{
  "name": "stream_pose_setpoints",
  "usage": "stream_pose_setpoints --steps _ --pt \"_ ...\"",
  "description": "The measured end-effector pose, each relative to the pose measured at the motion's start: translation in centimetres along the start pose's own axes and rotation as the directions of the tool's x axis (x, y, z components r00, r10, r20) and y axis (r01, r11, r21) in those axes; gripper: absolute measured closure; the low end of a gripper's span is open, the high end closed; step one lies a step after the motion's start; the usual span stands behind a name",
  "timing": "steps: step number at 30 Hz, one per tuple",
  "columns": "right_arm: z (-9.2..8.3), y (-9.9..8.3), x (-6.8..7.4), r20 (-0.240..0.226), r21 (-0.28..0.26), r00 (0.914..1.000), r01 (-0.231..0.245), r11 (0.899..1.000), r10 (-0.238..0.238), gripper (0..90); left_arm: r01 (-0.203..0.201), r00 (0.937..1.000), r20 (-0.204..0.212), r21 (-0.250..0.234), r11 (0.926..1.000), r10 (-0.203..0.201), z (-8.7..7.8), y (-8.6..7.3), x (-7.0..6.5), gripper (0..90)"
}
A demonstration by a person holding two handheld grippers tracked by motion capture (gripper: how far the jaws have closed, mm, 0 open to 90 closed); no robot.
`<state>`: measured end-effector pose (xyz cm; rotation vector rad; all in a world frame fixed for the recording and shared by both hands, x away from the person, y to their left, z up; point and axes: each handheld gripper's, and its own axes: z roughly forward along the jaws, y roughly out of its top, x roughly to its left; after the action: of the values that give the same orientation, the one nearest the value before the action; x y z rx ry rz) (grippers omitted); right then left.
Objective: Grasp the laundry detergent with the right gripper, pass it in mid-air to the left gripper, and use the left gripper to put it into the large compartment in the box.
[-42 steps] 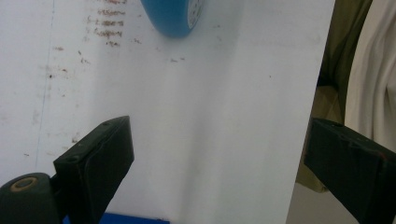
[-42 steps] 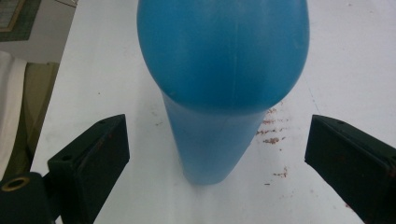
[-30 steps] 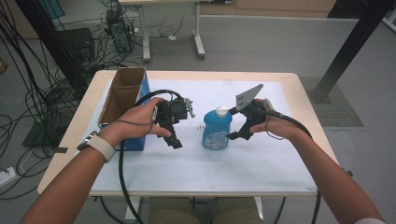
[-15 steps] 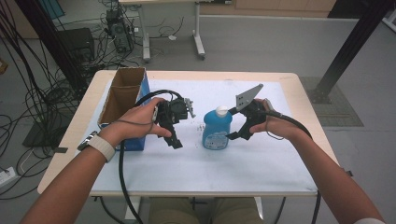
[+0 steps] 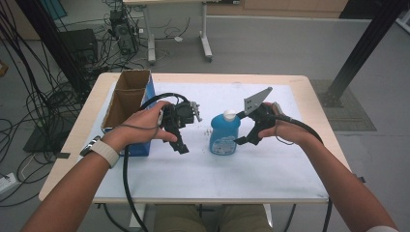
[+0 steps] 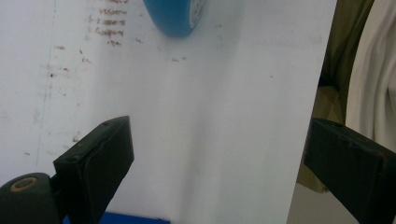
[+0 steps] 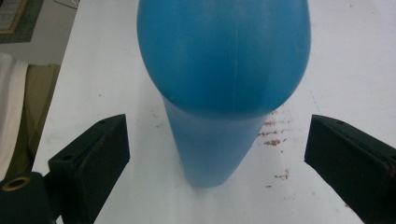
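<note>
A blue bottle (image 5: 223, 135) with a white cap stands upright mid-table on the white sheet. My right gripper (image 5: 240, 128) sits just right of it, open. In the right gripper view the bottle (image 7: 223, 70) rises close ahead, centred between the wide-apart jaws of that gripper (image 7: 219, 154), and neither jaw touches it. My left gripper (image 5: 180, 141) hovers left of the bottle and points down at the sheet. It is open (image 6: 219, 140) with nothing between its jaws. The bottle's base (image 6: 175, 16) shows at the top of the left gripper view.
An open cardboard box (image 5: 126, 101) with blue sides stands at the table's left, just behind my left hand. The white sheet (image 5: 270, 166) covers most of the tabletop. Small brown specks (image 7: 275, 140) lie around the bottle. The table's near edge (image 6: 308, 116) is close to the left gripper.
</note>
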<state>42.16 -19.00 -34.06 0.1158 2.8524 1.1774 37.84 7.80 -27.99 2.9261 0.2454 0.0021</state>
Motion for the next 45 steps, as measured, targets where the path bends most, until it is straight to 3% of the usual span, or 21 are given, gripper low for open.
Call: stream_pose_setpoints --steps 45 --pt "0.07 -0.10 -0.05 0.006 -0.010 1.0000 -0.005 1.000 0.005 6.4 0.004 1.0000 -0.002 0.000 1.0000 -0.004 0.03 -0.06 0.08 8.7"
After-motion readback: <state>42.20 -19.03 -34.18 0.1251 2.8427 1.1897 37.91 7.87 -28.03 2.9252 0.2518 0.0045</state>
